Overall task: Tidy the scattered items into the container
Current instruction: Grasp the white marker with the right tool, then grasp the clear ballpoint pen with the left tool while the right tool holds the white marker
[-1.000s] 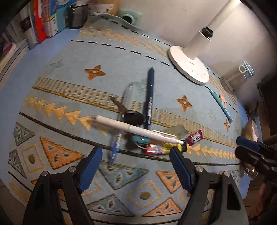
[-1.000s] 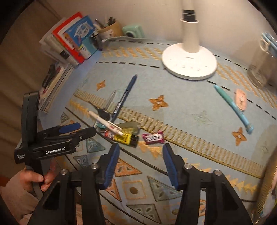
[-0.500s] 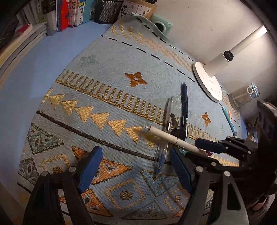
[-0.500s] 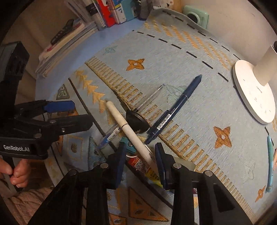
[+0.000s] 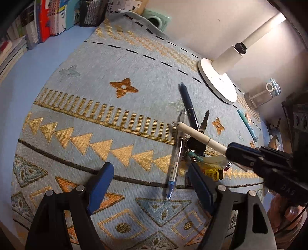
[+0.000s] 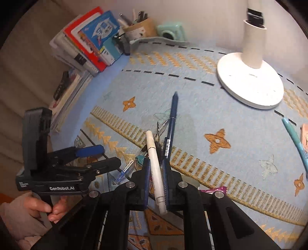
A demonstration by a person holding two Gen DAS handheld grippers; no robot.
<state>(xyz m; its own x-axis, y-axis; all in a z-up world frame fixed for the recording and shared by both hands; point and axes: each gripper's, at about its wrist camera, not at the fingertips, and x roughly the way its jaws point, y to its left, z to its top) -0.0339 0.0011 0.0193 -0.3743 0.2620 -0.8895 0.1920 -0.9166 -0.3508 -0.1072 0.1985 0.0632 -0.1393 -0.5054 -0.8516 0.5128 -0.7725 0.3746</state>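
Note:
A pile of small items lies on the patterned mat point(image 5: 96, 119): a white pen point(image 6: 151, 146), a dark blue pen point(image 6: 171, 125), a clear gel pen point(image 5: 176, 157), a black key fob with keys point(image 5: 196, 144) and a yellow tube point(image 5: 211, 172). My right gripper point(image 6: 156, 163) is closing tight on the white pen, both pads against its barrel. In the left wrist view the white pen point(image 5: 196, 134) slants up out of the right gripper point(image 5: 232, 151). My left gripper point(image 5: 150, 169) hangs open just left of the pile, over the gel pen, holding nothing.
A white lamp base point(image 6: 250, 80) stands at the back right. A teal pen point(image 6: 294, 138) and a pink wrapper point(image 6: 213, 191) lie to the right. Books point(image 6: 86, 44), a black mesh cup point(image 5: 90, 11), a beige pen cup point(image 6: 138, 28) and a mint camera point(image 6: 171, 31) line the back.
My right gripper has come in over the pile and shut on the white pen. My left gripper has drifted a little and stayed open.

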